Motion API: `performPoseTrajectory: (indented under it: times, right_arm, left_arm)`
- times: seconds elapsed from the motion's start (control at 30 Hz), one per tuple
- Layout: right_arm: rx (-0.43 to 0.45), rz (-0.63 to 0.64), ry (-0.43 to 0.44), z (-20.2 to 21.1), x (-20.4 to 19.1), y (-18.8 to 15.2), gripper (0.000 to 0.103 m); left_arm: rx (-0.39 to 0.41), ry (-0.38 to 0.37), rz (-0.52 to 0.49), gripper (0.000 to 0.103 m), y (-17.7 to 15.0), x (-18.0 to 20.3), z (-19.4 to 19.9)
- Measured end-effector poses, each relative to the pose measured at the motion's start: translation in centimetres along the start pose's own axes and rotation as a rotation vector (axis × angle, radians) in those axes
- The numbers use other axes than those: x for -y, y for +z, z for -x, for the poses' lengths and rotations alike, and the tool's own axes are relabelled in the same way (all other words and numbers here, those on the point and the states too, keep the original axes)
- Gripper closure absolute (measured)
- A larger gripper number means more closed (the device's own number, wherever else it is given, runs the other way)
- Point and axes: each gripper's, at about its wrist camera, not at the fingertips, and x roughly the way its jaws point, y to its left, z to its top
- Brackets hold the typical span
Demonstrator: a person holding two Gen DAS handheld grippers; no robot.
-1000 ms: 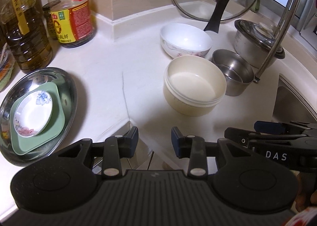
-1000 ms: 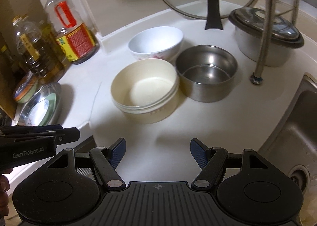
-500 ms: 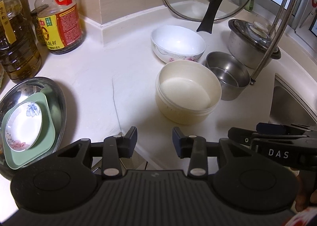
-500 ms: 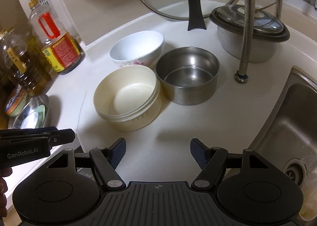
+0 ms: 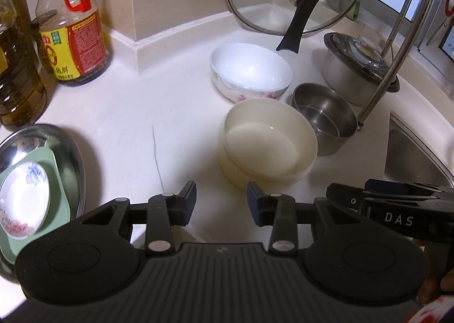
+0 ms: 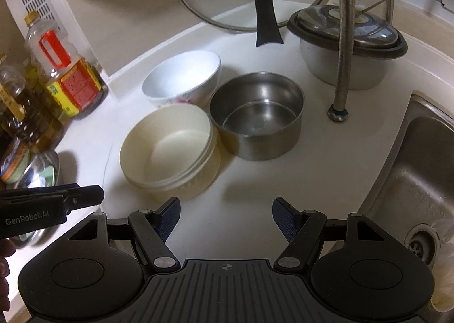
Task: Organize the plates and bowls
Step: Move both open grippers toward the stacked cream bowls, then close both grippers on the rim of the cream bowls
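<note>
My left tongs (image 5: 221, 199) are released, jaws parted and empty, held low over the front of the tabletop (image 5: 127, 113). My right tongs (image 6: 226, 215) are likewise released and empty, with a wider gap.

The bowls stand in a close cluster. The cream bowl (image 6: 170, 150) is nearest, just ahead and slightly left of my right tongs; seen from the left tongs it lies just ahead and to the right (image 5: 266, 147). The steel bowl (image 6: 256, 118) stands just beside it on the right, touching or nearly so; I cannot tell which. The white floral bowl (image 6: 181, 79) sits behind both. All three are upright and round, so there is no long axis to line up with.

The plates are well apart, at far left: a small floral dish (image 5: 22, 195) on a green plate (image 5: 55, 189) in a steel tray (image 5: 73, 150).

Judgement: both tongs are close to the cream bowl's near rim; the right faces it more squarely.
</note>
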Motion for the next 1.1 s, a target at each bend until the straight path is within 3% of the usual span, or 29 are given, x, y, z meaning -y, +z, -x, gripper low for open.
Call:
performPoseTrajectory:
  times: [0.23, 0.47, 1.1]
  right_arm:
    - [0.078, -0.052, 0.033, -0.2, 0.1, 1.0, 0.031]
    - [0.090, -0.057, 0.036, -1.8, -0.5, 1.9, 0.032]
    - [0.040, -0.070, 0.014, -5.5, -1.1, 3.2, 0.053]
  left_arm:
    - [0.012, -0.005, -0.003, 0.066, 1.5, -0.6, -1.3]
    - [0.017, -0.040, -0.012, 0.066, 3.0, -0.6, -2.9]
    - [-0.033, -0.072, -0.066, 0.067, 5.1, -0.3, -7.4]
